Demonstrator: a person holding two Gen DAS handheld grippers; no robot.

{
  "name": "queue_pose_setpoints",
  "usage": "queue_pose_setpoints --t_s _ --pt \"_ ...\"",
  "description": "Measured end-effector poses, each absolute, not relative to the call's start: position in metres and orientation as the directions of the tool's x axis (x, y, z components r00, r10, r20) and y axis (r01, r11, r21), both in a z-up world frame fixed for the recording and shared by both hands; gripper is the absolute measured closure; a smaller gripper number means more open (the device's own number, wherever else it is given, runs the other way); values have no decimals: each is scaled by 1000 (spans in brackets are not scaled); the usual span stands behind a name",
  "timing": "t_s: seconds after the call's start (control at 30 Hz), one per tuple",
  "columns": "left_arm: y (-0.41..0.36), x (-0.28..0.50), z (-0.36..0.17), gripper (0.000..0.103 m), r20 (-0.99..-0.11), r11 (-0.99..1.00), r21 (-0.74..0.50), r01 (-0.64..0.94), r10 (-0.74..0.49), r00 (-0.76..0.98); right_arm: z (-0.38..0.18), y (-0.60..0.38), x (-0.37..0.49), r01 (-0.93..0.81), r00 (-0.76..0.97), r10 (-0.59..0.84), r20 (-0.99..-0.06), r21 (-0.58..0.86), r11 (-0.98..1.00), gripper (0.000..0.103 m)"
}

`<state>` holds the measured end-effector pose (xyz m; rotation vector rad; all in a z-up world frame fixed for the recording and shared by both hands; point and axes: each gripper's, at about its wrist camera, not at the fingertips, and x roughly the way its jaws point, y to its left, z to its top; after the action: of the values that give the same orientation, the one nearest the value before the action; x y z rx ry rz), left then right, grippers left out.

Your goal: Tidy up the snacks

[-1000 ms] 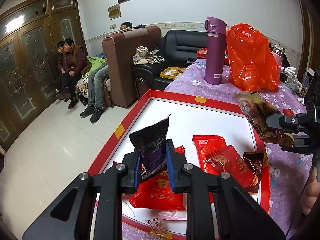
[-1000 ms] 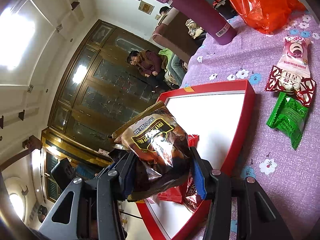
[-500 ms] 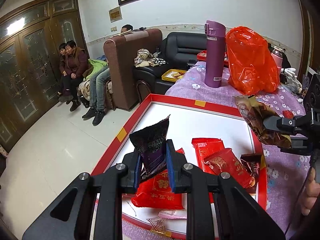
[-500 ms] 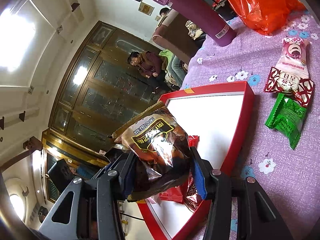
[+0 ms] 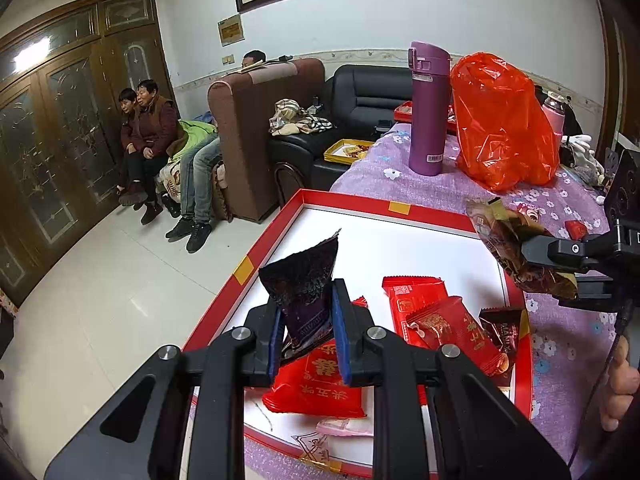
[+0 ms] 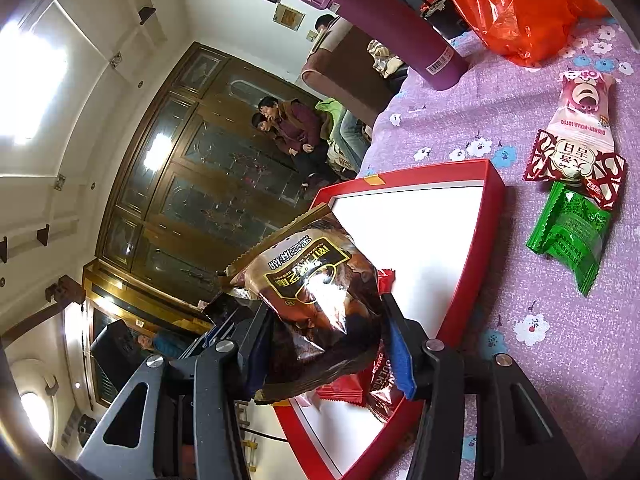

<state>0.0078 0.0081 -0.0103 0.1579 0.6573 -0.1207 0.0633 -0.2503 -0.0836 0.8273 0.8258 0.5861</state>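
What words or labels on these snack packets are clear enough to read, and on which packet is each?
"DISNEY·PIXAR LOTSO": pink bear packet on the purple cloth, printed upside down.
"MANU...": small dark packet in the red tray, cut off.
Chinese characters, plus a small Latin line too tiny to read: brown packet in the right gripper.
Chinese characters: red packets and red-and-white packet.
Blurred: green packet, flask barcode.

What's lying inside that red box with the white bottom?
Inside the red box lie several red snack packets, a small dark packet and a pale pink one at the near edge. The left gripper, holding a dark purple packet, covers part of the near floor.
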Motion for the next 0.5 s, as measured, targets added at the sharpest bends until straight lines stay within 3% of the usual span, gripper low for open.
queue_pose_setpoints --t_s 0.5 --pt "6 14 -24 84 -645 980 109 164 -56 762 -88 -240 66 -113 533 712 -457 796 595 52"
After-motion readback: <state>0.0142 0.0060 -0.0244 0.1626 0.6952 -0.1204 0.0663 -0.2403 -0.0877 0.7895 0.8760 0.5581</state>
